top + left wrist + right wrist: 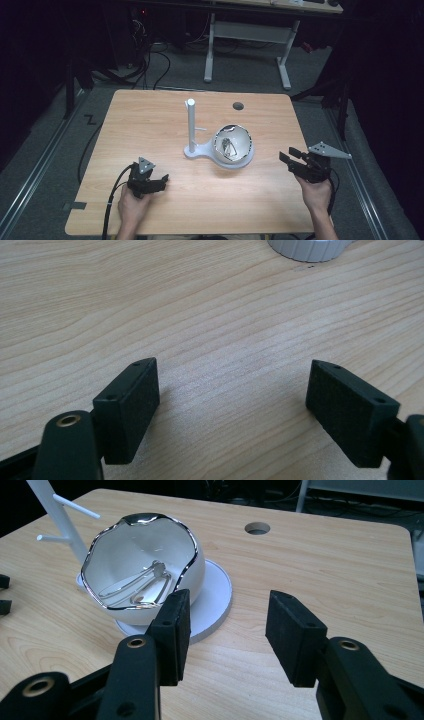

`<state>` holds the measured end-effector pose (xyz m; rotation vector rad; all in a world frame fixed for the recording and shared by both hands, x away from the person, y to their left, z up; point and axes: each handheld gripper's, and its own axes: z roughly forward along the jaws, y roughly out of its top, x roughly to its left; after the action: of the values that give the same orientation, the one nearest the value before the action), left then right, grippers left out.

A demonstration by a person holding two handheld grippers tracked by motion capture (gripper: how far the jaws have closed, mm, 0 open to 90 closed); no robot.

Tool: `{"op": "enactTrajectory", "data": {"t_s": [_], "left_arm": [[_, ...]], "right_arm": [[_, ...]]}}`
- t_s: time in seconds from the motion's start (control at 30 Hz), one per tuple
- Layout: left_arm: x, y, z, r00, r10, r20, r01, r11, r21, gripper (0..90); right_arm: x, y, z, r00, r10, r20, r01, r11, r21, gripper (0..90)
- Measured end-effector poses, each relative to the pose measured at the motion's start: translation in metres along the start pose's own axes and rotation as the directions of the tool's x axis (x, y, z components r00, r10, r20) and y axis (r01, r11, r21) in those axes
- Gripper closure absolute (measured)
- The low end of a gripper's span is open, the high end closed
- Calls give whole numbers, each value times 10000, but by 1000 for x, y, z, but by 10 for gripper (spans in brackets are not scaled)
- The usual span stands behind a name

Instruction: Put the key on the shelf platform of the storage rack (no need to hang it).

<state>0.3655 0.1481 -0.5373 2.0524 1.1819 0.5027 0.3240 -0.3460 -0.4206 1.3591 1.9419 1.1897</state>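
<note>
At the left we see the left gripper (159, 181) low over the bare worktop (150, 120), its jaws wide with only wood grain between them. Mid-worktop stands the white stand (191, 127), its round base carrying the silver-rimmed bowl (233, 143) with metal clips (137, 586) inside. Further right, the right gripper (290, 159) has its jaws wide and empty, the bowl just beyond and nothing between.

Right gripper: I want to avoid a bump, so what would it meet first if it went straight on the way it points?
Probably the white bowl on its round stand base. The right gripper is open and empty, and the bowl lies slightly left of its line, so depth is uncertain.
</note>
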Motion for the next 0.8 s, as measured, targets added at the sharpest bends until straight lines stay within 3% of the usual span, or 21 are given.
{"op": "enactTrajectory", "data": {"t_s": [0.8], "left_arm": [[0,0,0,10000,1,9,-1,10000,-7,218]], "right_arm": [[14,-24,26,9984,169,-531,-146,9990,432,535]]}}
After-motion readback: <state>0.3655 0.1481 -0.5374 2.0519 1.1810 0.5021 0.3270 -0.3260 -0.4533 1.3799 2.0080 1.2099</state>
